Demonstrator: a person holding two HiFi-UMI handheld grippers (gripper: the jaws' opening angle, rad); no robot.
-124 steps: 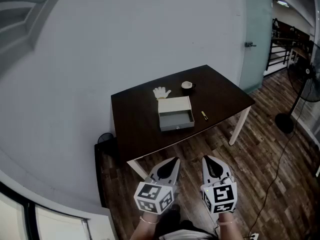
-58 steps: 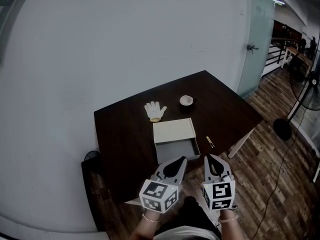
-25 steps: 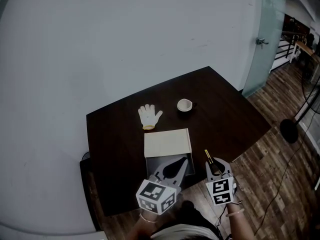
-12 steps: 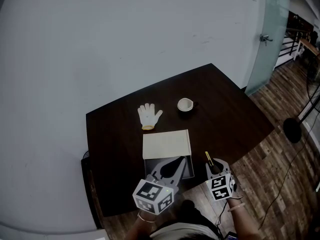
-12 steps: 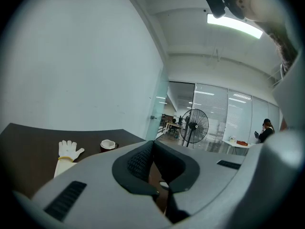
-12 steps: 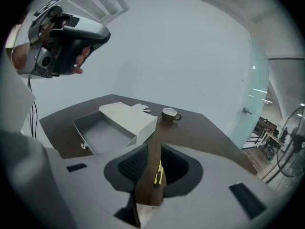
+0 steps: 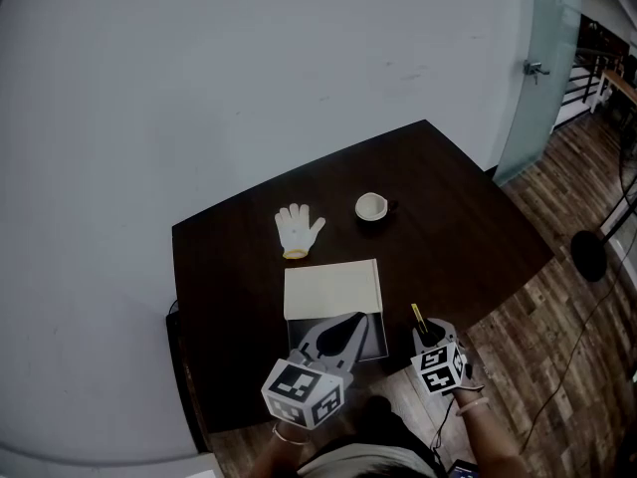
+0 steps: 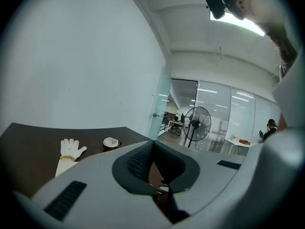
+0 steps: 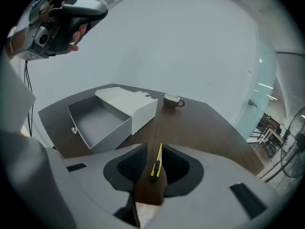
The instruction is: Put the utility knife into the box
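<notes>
The yellow and black utility knife lies near the front right edge of the dark table. My right gripper reaches down over it. Its jaws have just been opening and stand either side of the knife, with the pads clear of it. The box sits left of the knife, a white sleeve with a grey drawer pulled out and nothing in it. My left gripper hovers over the drawer, shut on nothing, and hides part of it.
A white glove and a cup lie beyond the box. The table's near edge drops to a wooden floor. A glass door is at the right, and a standing fan is farther off.
My right gripper has dropped towards the table's front edge and its jaws have spread around the knife. The left gripper has edged a little over the drawer.
</notes>
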